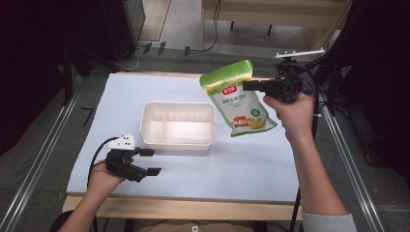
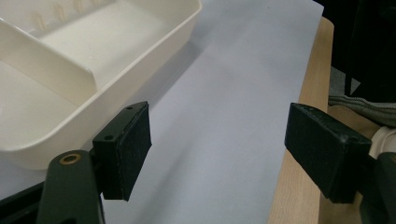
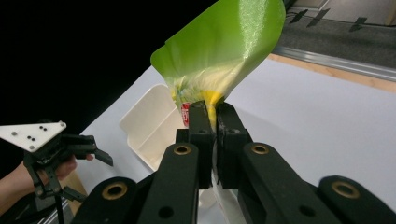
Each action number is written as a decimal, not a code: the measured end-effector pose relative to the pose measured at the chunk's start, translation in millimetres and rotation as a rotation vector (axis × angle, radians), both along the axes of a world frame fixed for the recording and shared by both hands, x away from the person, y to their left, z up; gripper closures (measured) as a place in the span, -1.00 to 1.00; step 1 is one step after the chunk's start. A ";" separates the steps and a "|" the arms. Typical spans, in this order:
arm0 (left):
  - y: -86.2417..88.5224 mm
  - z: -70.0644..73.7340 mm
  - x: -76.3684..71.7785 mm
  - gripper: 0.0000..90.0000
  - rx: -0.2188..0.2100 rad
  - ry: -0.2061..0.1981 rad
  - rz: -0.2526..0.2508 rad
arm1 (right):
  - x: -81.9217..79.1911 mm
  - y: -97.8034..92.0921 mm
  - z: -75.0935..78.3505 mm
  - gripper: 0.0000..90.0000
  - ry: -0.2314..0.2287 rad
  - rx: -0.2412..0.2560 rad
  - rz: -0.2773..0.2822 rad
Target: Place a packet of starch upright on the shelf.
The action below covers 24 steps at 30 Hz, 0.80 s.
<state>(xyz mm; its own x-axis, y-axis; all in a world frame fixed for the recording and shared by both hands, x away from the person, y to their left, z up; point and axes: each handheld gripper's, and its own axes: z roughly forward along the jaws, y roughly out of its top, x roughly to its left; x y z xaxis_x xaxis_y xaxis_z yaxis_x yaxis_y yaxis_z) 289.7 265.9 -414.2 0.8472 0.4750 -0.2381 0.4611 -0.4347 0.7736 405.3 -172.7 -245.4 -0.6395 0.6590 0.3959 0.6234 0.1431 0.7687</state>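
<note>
Left claw (image 1: 151, 162) spread, idle; right claw (image 1: 247, 86) pinching green pouch (image 1: 237, 99), red label unreadable.

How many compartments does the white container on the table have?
2. The white container is split by one divider: one compartment on the side of the left gripper, the other compartment on the side of the green pouch.

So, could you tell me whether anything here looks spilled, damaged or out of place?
Nothing stands out. The green pouch hangs tilted in the air, pinched by the right gripper, with no visible tear or spill. The white tray sits flat and empty on the table; the left gripper is open beside it.
</note>
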 end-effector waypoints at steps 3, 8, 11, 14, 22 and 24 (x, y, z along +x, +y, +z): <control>0.2 0.0 -0.1 -0.48 -0.004 -0.001 0.001 | 1.8 4.0 9.0 0.96 -0.012 -0.006 0.000; -0.3 0.0 -0.6 -0.48 -0.003 -0.001 -0.001 | 6.1 11.6 17.8 0.96 -0.029 -0.012 0.005; -0.5 0.1 -0.6 -0.48 -0.003 -0.001 -0.004 | 10.1 16.2 21.0 0.96 -0.026 -0.006 0.012; -0.3 0.0 -0.4 -0.48 -0.004 0.000 -0.003 | 12.7 22.6 26.2 0.96 -0.035 -0.012 0.015; -0.5 -0.1 -0.3 -0.48 -0.004 -0.001 -0.009 | 21.0 46.1 35.3 0.96 -0.048 -0.004 0.027; -0.5 0.0 -0.6 -0.48 -0.006 0.001 -0.007 | 24.3 54.3 35.7 0.96 -0.046 -0.007 0.039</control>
